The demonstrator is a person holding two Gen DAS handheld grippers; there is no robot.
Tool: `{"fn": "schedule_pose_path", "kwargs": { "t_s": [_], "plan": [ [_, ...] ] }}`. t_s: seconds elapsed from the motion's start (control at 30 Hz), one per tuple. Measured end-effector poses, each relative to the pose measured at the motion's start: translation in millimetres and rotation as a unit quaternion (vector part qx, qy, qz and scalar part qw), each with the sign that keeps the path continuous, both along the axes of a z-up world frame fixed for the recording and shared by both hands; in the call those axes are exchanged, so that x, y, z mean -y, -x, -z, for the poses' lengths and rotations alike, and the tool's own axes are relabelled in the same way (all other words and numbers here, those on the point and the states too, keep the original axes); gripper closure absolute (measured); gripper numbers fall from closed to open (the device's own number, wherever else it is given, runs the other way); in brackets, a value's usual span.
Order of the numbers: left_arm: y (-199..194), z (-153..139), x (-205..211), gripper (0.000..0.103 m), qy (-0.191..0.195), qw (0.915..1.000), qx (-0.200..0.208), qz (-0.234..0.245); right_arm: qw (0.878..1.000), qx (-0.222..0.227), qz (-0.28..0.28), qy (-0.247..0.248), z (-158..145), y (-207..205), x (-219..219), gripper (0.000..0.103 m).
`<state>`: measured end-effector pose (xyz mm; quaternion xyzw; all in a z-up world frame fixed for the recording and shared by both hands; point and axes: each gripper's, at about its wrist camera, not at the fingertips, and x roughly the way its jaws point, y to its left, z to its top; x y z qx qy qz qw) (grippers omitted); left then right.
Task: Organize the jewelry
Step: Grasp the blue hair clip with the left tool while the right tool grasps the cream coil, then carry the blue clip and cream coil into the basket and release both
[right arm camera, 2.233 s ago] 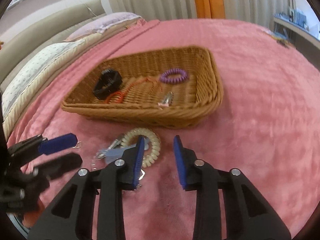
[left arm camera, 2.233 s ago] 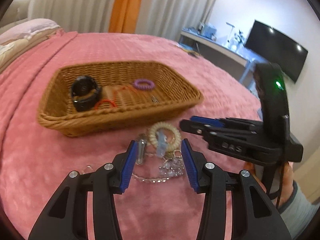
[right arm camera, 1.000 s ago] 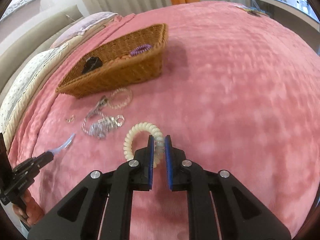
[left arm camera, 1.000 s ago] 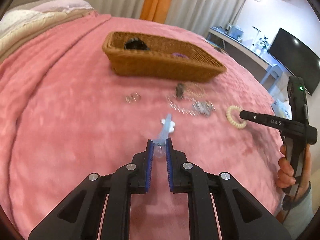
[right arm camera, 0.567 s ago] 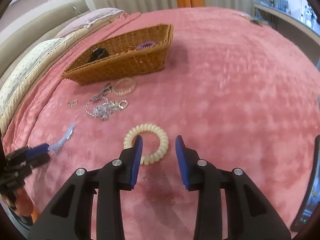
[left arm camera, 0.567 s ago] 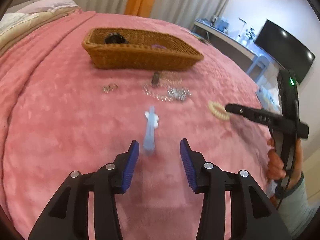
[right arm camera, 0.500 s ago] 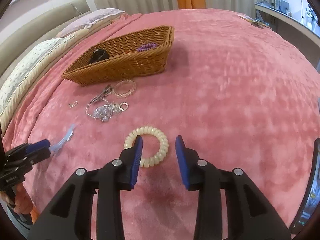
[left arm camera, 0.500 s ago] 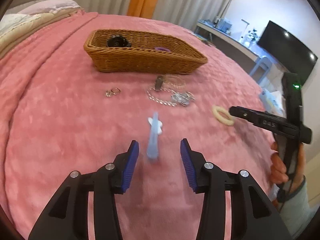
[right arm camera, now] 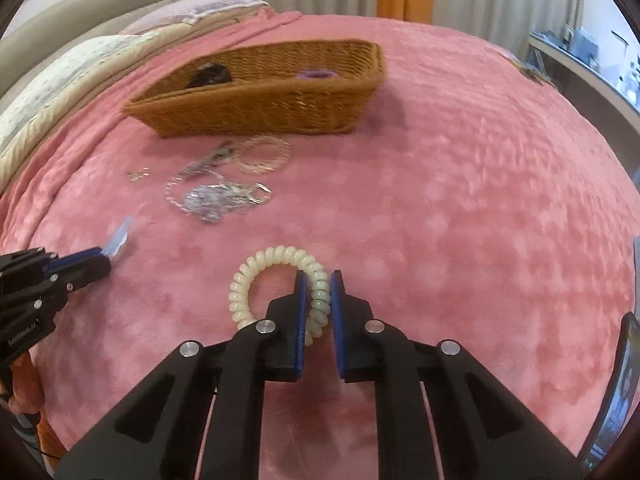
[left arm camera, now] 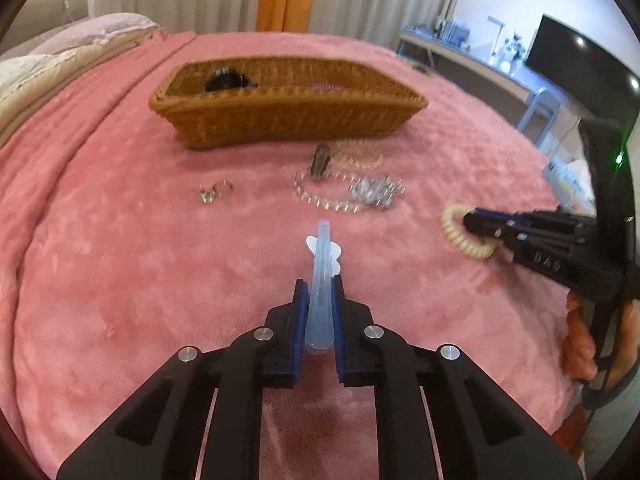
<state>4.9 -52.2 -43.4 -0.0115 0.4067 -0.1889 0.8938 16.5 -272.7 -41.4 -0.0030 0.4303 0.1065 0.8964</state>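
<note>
On the bed (left arm camera: 100,240) the wicker basket (left arm camera: 280,120) stands far from you, with a watch (left arm camera: 226,78) in its left end and a hair tie (left arm camera: 326,87) further right. Just before the basket lie a bracelet (left arm camera: 356,156), a metal clip (left arm camera: 321,160) and a chain necklace (left arm camera: 344,194); small rings (left arm camera: 216,192) lie to their left. Nearer to you, your left gripper (left arm camera: 320,308) holds the hair clip (left arm camera: 322,276), and to its right your right gripper (right arm camera: 318,308) holds the spiral hair tie (right arm camera: 276,284).
</note>
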Motion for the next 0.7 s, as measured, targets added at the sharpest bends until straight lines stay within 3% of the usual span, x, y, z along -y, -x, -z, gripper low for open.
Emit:
{"fn": "schedule_pose_path", "kwargs": {
  "t_s": [0.13,0.33,0.5,0.7],
  "plan": [
    [4,-19,-7,0.093,0.017,0.9995,0.027,-0.002,0.999,0.025,-0.012,-0.025,-23,9,-3,0.093],
    [-4,-67,-13,0.093,0.036,0.9952,0.091,-0.004,0.994,0.092,-0.023,-0.050,-83,2,-11,0.093],
    [-39,-101,-13,0.093,0.044,0.9906,0.129,-0.012,0.987,0.150,-0.015,-0.049,-127,-30,-21,0.093],
    [-94,-116,-11,0.093,0.047,0.9880,0.145,-0.023,0.987,0.154,-0.008,-0.051,-137,-92,-33,0.093]
  ]
}}
